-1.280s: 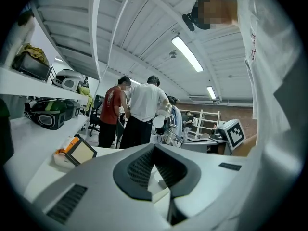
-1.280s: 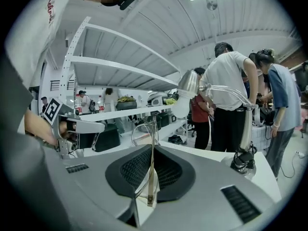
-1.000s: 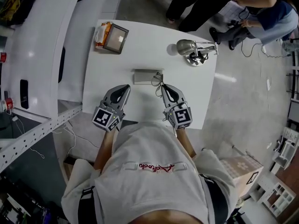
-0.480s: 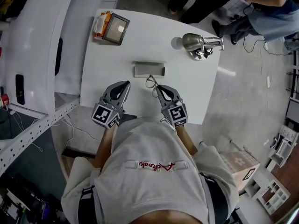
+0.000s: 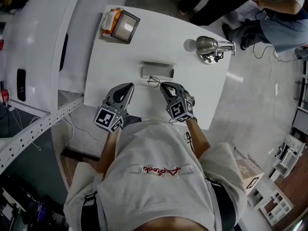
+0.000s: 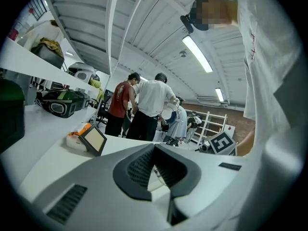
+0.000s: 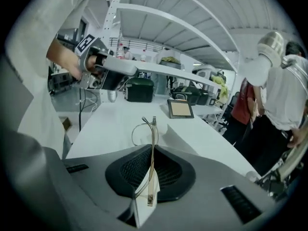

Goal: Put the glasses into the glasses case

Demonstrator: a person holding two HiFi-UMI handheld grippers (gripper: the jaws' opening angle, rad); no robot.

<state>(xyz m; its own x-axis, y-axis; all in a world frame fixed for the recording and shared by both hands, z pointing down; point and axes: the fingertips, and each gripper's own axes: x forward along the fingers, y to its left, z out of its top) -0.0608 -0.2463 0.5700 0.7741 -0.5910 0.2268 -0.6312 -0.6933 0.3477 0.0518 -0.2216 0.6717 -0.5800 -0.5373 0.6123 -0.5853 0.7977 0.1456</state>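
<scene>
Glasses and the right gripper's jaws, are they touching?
Touching. In the right gripper view the right gripper has its jaws shut on the glasses by one temple.

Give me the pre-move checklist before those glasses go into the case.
1. Thin wire-framed glasses gripped: ok, right gripper is shut on one temple arm.
2. Grey rectangular glasses case open: ok, it looks open.
3. Glasses folded: cannot tell.
4. Path to the case: ok, only bare white table lies between.
5. Left gripper free: ok, jaws together, nothing held.
</scene>
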